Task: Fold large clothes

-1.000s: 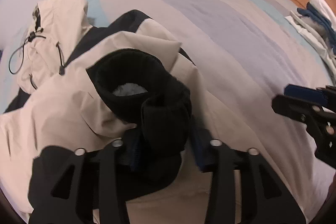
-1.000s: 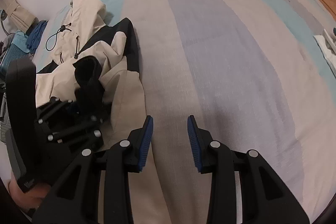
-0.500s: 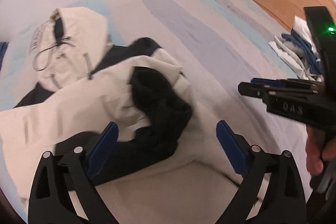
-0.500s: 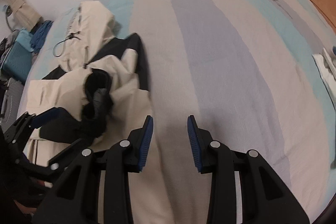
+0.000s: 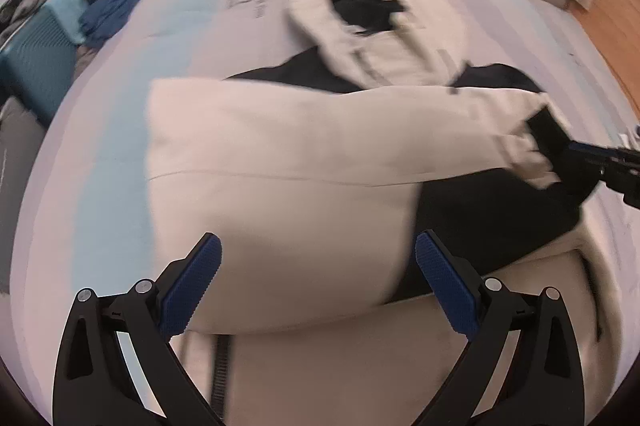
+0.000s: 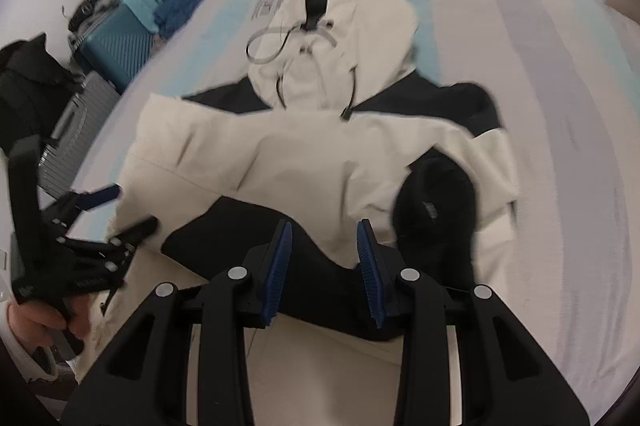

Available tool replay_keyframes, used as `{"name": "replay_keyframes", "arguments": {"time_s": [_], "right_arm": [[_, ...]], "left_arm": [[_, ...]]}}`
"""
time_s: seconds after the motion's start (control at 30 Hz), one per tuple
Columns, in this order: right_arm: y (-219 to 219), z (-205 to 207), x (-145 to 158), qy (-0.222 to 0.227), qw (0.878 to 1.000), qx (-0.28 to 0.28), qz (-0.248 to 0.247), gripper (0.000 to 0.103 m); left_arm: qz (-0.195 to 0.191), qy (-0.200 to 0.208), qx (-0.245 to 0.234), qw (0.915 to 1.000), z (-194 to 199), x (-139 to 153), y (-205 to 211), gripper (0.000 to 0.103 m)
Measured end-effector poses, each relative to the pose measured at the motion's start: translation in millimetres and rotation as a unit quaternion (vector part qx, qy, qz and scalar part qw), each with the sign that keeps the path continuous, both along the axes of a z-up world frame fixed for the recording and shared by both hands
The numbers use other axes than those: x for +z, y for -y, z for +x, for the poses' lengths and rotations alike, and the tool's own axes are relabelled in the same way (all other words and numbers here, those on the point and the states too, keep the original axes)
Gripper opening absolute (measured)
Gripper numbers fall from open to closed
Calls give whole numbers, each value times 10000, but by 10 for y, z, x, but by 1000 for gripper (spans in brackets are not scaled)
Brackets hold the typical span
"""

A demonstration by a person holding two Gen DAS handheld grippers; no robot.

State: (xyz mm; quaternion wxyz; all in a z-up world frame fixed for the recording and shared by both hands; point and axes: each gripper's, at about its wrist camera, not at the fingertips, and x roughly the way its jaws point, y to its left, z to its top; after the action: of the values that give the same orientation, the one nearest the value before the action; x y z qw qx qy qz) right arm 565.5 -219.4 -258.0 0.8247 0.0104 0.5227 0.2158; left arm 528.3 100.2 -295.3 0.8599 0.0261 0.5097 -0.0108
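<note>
While both grippers' fingers spread empty, the jacket covers a seemingly striped bed beside suitcases.

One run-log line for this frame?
stage: folding jacket on bed | left gripper: open, empty | right gripper: part open, empty
</note>
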Motion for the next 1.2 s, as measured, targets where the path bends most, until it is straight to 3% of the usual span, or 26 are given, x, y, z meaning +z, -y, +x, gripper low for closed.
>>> {"name": "replay_keyframes", "arguments": {"time_s": [0.2,0.4,0.53,0.7,0.83,1.1,1.2], "right_arm": [[78,104,-286,-293,9968,-421,-620,31],[397,119,-349,-418,9909,-801,-997,31],[428,70,-436,-504,9890,-751,-1167,31],[356,-45,-120,-125,9938,-750,-807,31],[129,-58,-109,-165,9965,-436,-691,31],[83,-38,-508,-523,9932,-430,-944,30],[106,-39,-595,-547,9931,-426,-941,30]], "left_arm": [[262,-151,97,9995,95,-241,-333,96],[143,-331,592,9976,164,-394,-679,96],[261,-476,457,9975,166,-506,-691,96],[284,-158,341,9989,110,-260,-583,96],[203,67,191,9996,137,-120,-433,96],[279,-357,108,9989,254,-567,-403,96],[433,-286,8,9987,242,-643,-348,97]]}}
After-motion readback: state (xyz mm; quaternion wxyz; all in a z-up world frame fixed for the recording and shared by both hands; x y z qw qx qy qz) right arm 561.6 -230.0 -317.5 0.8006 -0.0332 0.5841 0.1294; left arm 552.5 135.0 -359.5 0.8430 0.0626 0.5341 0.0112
